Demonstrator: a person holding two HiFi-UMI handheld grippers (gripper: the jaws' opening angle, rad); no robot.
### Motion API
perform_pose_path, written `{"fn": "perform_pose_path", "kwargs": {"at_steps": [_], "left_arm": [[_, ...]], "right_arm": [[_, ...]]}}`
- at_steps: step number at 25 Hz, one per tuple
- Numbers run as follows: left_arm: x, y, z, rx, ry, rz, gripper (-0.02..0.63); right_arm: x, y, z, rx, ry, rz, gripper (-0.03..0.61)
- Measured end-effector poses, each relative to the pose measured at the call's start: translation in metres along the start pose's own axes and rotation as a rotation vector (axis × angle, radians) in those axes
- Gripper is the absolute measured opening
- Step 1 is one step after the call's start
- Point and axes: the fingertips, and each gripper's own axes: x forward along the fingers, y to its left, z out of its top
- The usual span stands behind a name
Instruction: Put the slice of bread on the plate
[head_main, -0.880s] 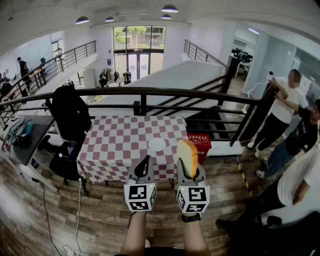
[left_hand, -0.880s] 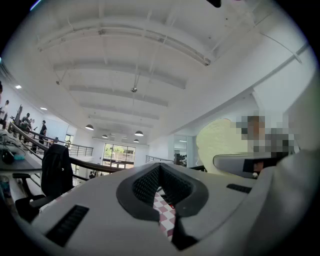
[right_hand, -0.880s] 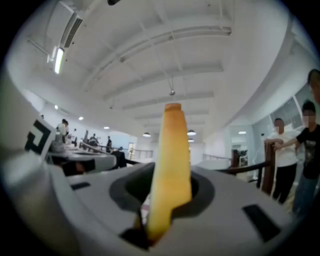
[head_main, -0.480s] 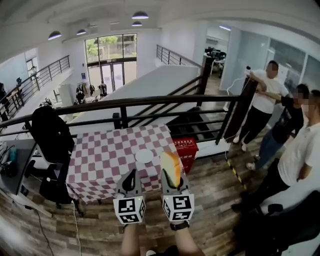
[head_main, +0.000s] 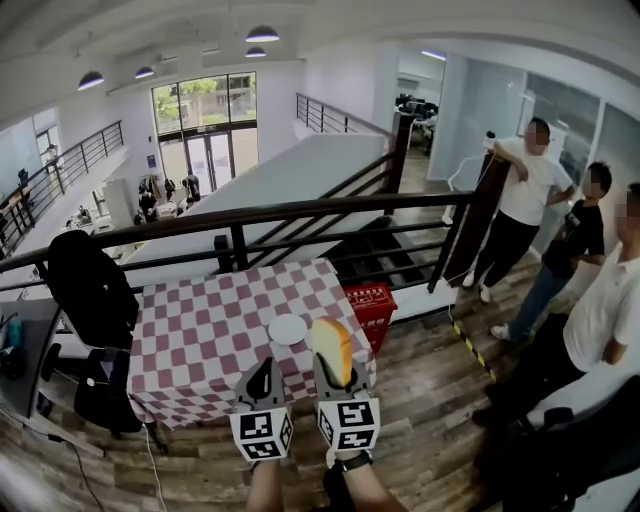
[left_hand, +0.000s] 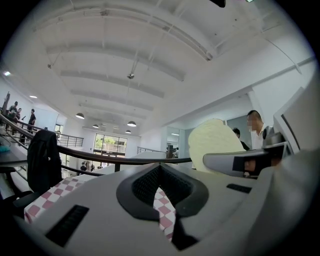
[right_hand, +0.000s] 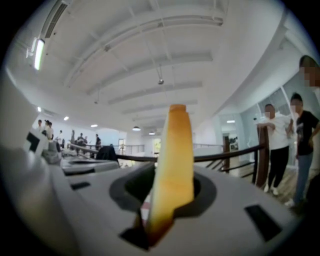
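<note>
A slice of bread (head_main: 332, 348) with a brown crust stands upright between the jaws of my right gripper (head_main: 335, 372), which is shut on its lower edge. In the right gripper view the slice (right_hand: 172, 165) rises edge-on from the gripper (right_hand: 165, 200). A small white plate (head_main: 288, 329) lies near the front edge of the red-and-white checkered table (head_main: 190, 340), just left of and beyond the bread. My left gripper (head_main: 262, 375) hangs beside the right one, shut and holding nothing. The left gripper (left_hand: 161, 185) sees the bread (left_hand: 212, 145) to its right.
A dark railing (head_main: 300, 215) runs behind the table. A red crate (head_main: 371, 300) sits at the table's right corner. A black chair draped with a jacket (head_main: 85, 285) stands to the left. Several people (head_main: 520, 200) stand on the wooden floor at the right.
The head view has swung to the right, so table, plate and both grippers now lie further left and lower. The bread stays upright in the right gripper.
</note>
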Motion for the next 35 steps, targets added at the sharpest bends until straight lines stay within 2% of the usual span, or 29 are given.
{"fn": "perform_pose_path", "kwargs": {"at_steps": [3,6,9,13,16,19,24,31,35], "left_arm": [[0.032,0.012,-0.006,0.011,0.016,0.004,0.015],[0.072,0.025,0.005,0.007,-0.01,0.022,0.015],[0.121,0.034,0.024,0.028,-0.032,0.026,0.015],[0.194,0.065,0.066,0.048,-0.088,0.071,0.015],[0.236,0.08,0.078,0.053,-0.122,0.091,0.015],[0.273,0.091,0.067,0.069,-0.106,0.104,0.015],[0.309,0.116,0.036,0.066,-0.052,0.158,0.015],[0.331,0.148,-0.01,0.029,0.041,0.188,0.015],[0.336,0.152,-0.059,-0.011,0.117,0.16,0.015]], "right_arm": [[0.037,-0.013,-0.012,0.022,0.029,0.018,0.103],[0.075,-0.033,-0.005,0.026,0.019,0.027,0.103],[0.12,-0.057,0.018,0.014,-0.008,0.049,0.104],[0.203,-0.082,0.061,0.017,-0.063,0.112,0.104],[0.252,-0.092,0.079,0.002,-0.103,0.163,0.106],[0.293,-0.097,0.077,0.006,-0.109,0.216,0.105],[0.348,-0.095,0.046,0.019,-0.035,0.294,0.106],[0.387,-0.086,-0.009,0.071,0.093,0.327,0.106],[0.393,-0.085,-0.063,0.105,0.202,0.317,0.107]]}}
